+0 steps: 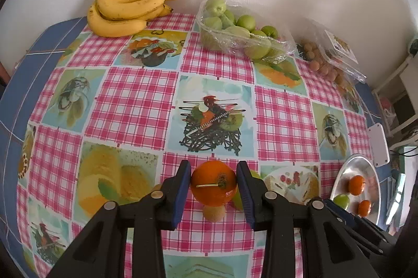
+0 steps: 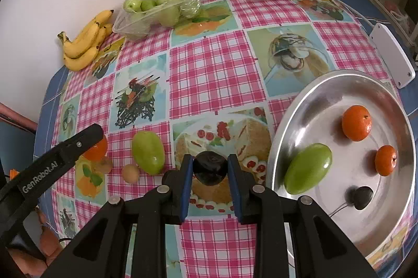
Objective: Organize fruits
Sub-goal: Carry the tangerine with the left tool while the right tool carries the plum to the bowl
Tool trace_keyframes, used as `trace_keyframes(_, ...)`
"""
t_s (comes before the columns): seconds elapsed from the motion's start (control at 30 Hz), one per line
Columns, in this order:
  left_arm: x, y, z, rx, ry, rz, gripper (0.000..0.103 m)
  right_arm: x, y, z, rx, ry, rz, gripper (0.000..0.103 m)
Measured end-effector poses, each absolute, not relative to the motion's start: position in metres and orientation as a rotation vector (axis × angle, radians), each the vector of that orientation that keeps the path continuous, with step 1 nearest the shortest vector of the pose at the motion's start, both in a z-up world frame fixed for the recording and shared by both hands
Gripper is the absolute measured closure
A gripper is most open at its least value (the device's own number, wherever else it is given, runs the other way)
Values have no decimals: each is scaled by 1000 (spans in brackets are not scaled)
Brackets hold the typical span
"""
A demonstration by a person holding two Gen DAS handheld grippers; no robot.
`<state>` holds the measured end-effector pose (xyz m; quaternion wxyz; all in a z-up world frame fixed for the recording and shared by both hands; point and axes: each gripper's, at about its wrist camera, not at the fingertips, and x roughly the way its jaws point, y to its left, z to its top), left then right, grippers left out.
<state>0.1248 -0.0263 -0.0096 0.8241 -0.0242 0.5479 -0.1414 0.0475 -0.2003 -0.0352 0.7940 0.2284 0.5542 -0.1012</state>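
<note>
Left gripper point(image 1: 213, 186) clamps the round orange mandarin point(image 1: 213, 183); right gripper point(image 2: 210, 169) clamps the dark purple plum point(image 2: 209, 169). Round silver metal tray point(image 2: 287, 126) sits at 3 o'clock. Smooth skins may slip free mid-carry.

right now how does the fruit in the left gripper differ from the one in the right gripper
The orange in the left gripper is bright orange, while the dark fruit in the right gripper is nearly black. The orange is plainly bigger, so the left gripper stands wider around it than the right gripper does around the dark fruit. The orange shows a stem scar and a thin pale twig; the dark fruit shows none. Both are roundish and clamped between blue pads.
</note>
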Motion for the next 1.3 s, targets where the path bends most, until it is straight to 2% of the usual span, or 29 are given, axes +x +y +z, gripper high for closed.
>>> trace_keyframes(0.57,107,-60,-5,-49,1181,-359,65,21,-235,-21,551,1175,-315,75)
trace_keyframes(1.3,34,-177,-5,142,1215,-646,64,-40,-324,-25,658,1176,-519,75)
